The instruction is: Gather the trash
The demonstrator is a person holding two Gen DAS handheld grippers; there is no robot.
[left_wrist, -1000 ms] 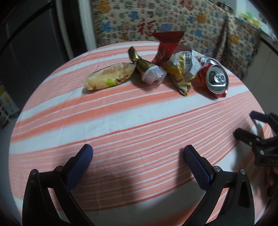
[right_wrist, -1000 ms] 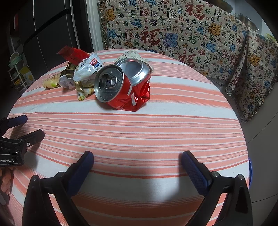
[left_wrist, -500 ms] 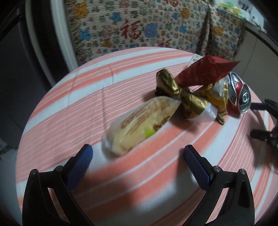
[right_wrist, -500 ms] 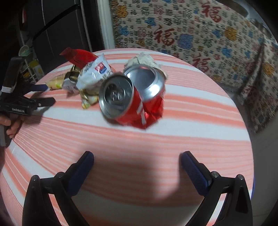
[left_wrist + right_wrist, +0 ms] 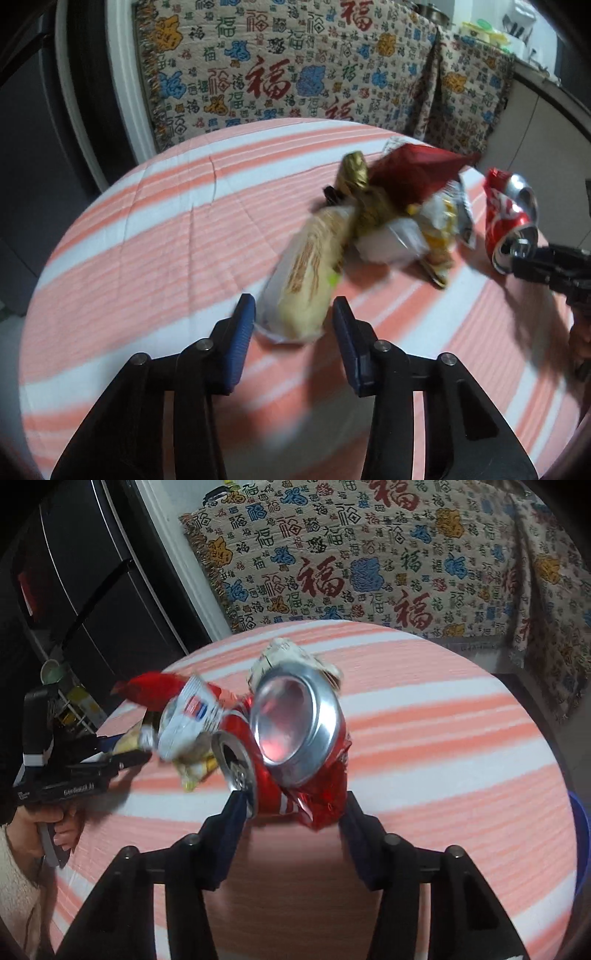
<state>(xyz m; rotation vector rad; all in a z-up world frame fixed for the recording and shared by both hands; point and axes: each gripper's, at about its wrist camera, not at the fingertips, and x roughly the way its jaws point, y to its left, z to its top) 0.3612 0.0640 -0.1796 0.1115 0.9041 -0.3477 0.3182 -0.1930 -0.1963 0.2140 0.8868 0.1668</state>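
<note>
A yellow-white bread wrapper (image 5: 308, 273) lies on the striped round table (image 5: 147, 236). My left gripper (image 5: 293, 325) has its jaws on either side of the wrapper's near end, narrowed around it with small gaps. Behind it lie a gold wrapper (image 5: 356, 177), a red packet (image 5: 413, 170) and a white snack bag (image 5: 439, 218). A crushed red can (image 5: 295, 738) sits between the jaws of my right gripper (image 5: 291, 805), which touch its sides. The can also shows in the left wrist view (image 5: 509, 218).
A crumpled white paper (image 5: 291, 657) lies behind the can. A patterned cloth covers a sofa (image 5: 369, 554) beyond the table. A dark fridge (image 5: 85, 572) stands at left. A blue bin rim (image 5: 580, 834) shows past the table's right edge.
Both grippers moved forward and narrowed: the left around the bread wrapper's end, the right around the crushed can. The can now sits between the right jaws.
</note>
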